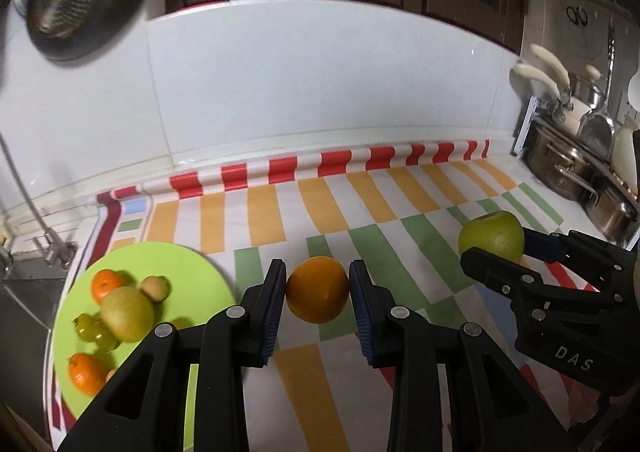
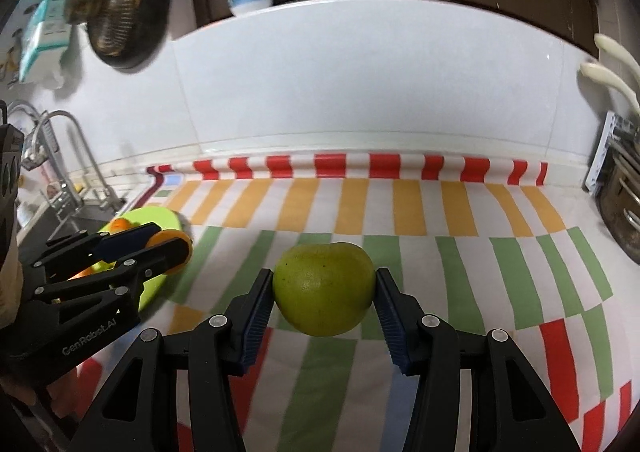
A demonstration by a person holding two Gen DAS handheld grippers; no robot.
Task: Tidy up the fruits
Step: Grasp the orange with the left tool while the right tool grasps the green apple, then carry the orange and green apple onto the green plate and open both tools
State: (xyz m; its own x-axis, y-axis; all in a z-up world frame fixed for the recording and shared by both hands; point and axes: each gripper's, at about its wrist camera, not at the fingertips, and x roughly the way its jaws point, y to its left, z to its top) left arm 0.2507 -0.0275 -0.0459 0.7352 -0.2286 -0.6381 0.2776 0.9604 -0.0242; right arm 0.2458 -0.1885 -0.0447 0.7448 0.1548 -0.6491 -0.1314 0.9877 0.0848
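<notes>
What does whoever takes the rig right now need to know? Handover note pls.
Left tongs: shut on the orange, just right of the plate.
Right tongs: shut on the apple, over the striped cloth, farther right.
Plate: at the cloth's left end by the sink, already holding two tangerines, a green fruit and a few small ones.
Done: both fruits gripped.
Left: probably set the orange, then the apple, on the plate. No other loose fruit in view.
</notes>
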